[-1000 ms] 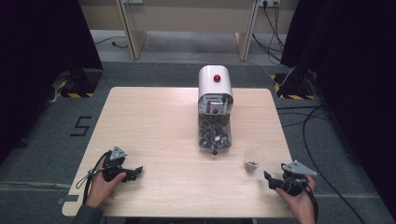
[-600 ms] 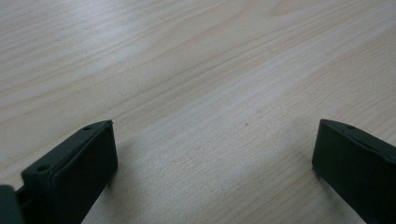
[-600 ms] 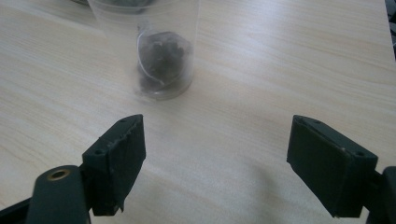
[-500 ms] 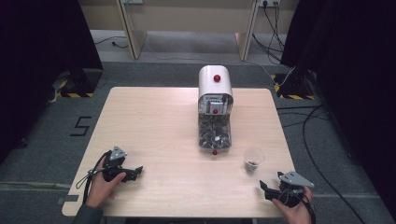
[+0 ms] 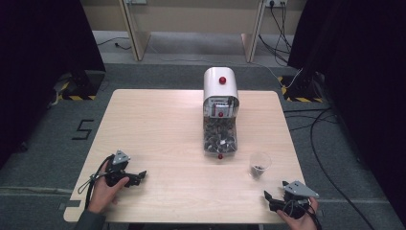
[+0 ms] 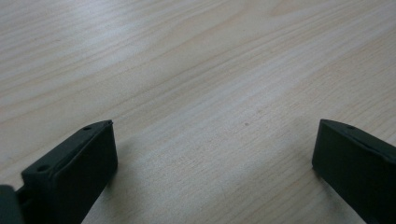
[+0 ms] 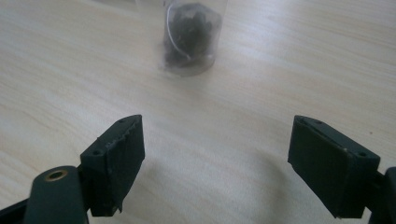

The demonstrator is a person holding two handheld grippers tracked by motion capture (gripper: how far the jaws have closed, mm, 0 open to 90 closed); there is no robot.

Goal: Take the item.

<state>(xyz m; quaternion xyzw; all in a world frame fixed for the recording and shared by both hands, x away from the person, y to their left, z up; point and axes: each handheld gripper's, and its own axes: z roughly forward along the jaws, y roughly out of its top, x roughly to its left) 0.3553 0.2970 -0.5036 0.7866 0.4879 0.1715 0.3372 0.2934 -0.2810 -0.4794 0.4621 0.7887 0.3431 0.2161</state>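
Having drawn back toward lower right, right gripper [image 5: 275, 200] now gaping empty; clear plastic cup [image 5: 259, 165] of dark bits standing just up-left, far nearer than open left gripper [image 5: 138, 176].

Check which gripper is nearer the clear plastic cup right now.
Right. The right gripper sits at the table's near edge just below the cup, jaws open toward it. The left gripper rests far across the table, on the opposite side.
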